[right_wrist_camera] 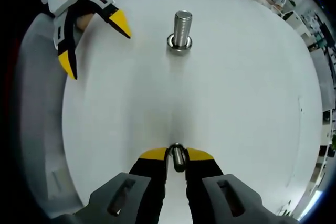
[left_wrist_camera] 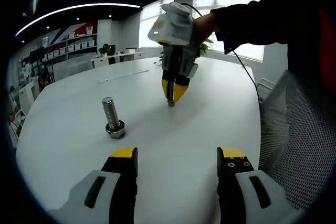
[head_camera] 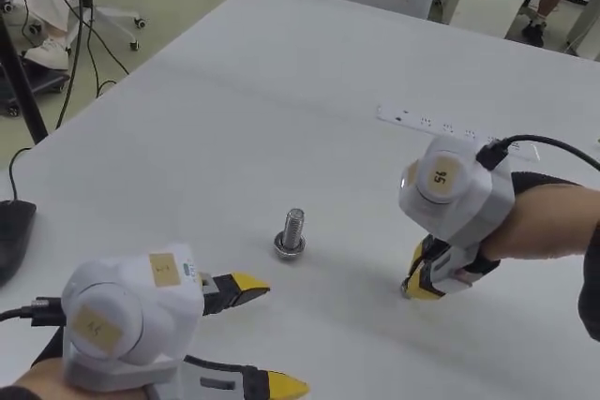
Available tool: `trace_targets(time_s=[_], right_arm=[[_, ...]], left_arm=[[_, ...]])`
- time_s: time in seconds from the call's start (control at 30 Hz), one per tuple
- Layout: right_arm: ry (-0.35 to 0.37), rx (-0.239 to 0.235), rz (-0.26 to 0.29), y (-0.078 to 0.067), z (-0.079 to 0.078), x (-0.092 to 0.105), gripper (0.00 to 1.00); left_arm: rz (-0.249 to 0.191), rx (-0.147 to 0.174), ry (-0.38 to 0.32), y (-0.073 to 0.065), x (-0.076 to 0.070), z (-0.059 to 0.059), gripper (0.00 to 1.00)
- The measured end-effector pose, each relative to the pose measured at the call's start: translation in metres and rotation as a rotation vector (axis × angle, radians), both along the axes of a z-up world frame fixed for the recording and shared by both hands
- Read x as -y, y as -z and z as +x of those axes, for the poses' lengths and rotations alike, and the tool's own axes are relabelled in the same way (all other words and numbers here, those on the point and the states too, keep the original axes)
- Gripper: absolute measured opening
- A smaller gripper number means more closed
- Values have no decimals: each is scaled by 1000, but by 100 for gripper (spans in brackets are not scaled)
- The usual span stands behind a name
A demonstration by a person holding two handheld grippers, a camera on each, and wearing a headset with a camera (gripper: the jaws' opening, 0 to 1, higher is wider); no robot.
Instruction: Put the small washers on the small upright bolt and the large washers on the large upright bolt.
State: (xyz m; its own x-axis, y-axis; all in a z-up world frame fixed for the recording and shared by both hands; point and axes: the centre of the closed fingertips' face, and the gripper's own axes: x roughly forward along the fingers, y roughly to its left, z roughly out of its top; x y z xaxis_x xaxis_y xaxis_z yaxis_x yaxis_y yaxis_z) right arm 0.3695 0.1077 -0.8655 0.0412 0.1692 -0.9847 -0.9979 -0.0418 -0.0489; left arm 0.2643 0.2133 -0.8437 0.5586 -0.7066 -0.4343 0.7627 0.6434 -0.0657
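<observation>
The large bolt (head_camera: 292,231) stands upright in the middle of the white table (head_camera: 281,91), with a washer ring around its base; it also shows as the large bolt (left_wrist_camera: 111,117) and the large bolt (right_wrist_camera: 181,29). My right gripper (head_camera: 418,286) points down at the table, shut on a small bolt (right_wrist_camera: 178,158) whose foot touches the surface. From the left gripper view, the right gripper (left_wrist_camera: 172,91) holds the small bolt (left_wrist_camera: 170,99) upright. My left gripper (head_camera: 268,334) is open and holds nothing, low at the near left; its open jaws (left_wrist_camera: 178,159) face both bolts.
A white power strip (head_camera: 450,126) lies on the table beyond the right gripper. A black mouse (head_camera: 11,231) sits at the left table edge. Office chairs and cables stand on the floor past the far left edge. The left gripper (right_wrist_camera: 97,45) shows in the right gripper view.
</observation>
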Motion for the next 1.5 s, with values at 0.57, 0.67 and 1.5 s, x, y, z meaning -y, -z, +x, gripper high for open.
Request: trace_targets(time_s=[0.57,0.67,1.5], right_arm=[[4,5,31,-1,0,-3,22],[8,8,40,-1,0,-3,25],[74,29,198,0,-5,0,76]], left_arm=[[6,-1,5,0,1,0,60],[6,-1,7,0,1,0,60],[13,-3,19,0,4,1,61]])
